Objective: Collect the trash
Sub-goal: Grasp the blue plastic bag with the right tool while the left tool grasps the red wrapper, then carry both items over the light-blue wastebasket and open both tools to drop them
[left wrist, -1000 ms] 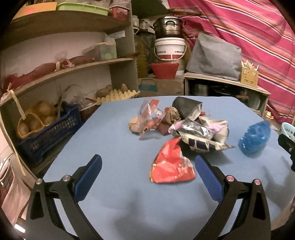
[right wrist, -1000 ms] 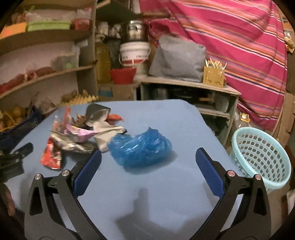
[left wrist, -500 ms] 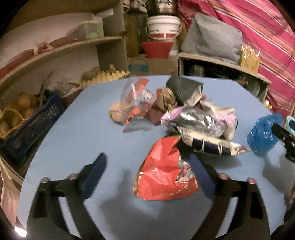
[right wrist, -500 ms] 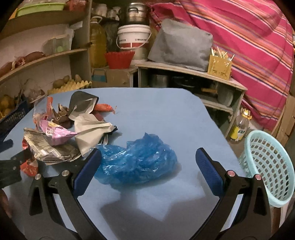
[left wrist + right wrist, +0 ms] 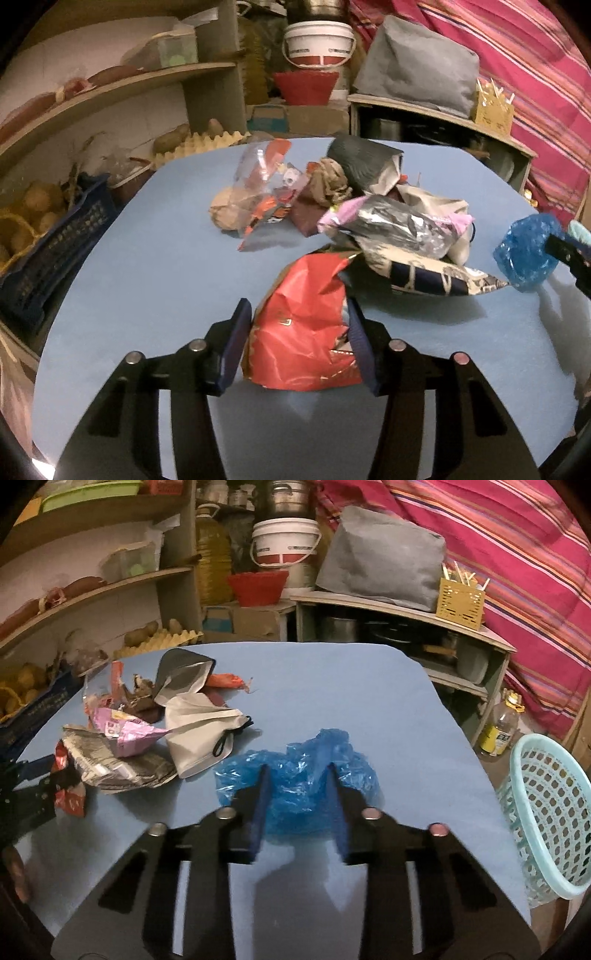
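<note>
We have both tools down on the blue table (image 5: 332, 686) at once: our left gripper (image 5: 299, 321) has its blue pads either side of the crumpled red foil snack wrapper (image 5: 303, 325) at the near edge of the litter pile, jaws narrowed until they touch the foil, and our right gripper (image 5: 297, 779) is closed in on the scrunched blue plastic bag (image 5: 295, 775), which bulges between and around its fingers. To do this well, we judge each squeeze should finish before any lift, since foil and thin film slip easily; then the right load should travel to the pale turquoise perforated basket (image 5: 546, 812) standing off the table's right edge. The wrapper overlaps a dark printed pouch (image 5: 436, 277), so we should lift it straight up to avoid dragging the pile. We cannot tell whether either grip is firm, and the basket's inside is cut off from view.
</note>
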A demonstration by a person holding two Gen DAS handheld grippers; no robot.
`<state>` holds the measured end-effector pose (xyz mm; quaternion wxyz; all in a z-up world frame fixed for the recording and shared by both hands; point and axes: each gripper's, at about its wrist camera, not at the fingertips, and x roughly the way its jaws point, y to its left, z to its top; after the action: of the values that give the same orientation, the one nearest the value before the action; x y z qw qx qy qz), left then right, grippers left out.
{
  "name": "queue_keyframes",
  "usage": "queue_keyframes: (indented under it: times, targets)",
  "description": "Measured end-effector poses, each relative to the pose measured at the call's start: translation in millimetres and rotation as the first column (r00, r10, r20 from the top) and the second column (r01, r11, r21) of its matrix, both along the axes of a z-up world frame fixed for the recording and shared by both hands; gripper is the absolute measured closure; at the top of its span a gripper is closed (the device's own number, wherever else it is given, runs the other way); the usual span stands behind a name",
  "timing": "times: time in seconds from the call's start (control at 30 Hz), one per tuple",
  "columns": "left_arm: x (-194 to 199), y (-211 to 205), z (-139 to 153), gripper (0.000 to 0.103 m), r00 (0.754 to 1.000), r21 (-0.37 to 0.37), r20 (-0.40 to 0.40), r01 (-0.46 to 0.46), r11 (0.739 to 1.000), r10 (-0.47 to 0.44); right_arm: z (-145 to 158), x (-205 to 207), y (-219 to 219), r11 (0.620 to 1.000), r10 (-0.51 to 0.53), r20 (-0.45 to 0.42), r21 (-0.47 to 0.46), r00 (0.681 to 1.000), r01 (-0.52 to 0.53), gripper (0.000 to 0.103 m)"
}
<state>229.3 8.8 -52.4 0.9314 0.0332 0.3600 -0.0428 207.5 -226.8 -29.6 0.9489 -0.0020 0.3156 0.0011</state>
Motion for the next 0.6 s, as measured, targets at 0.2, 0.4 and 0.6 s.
queue_keyframes:
  times: [0.2, 0.4, 0.6]
  targets:
    - [-20, 7, 13, 0.055, 0.998, 0.025, 0.045, -0.049, 0.998, 0.048, 11, -14, -6, 0.999, 0.03, 0.044, -0.019, 0.999, -0.03, 0.091]
    - [-47, -10, 54, 0.055, 0.988, 0.048, 0.146, -0.054, 0.997, 0.046, 35, -39, -22, 0.999, 0.049, 0.109, 0.008, 0.993, -0.051, 0.091]
    - [-53, -52, 84, 0.056, 0.983, 0.012, 0.185, -0.002, 1.0, 0.0, 56, -65, -58, 1.0, 0.007, 0.157, 0.001, 0.988, -0.007, 0.091]
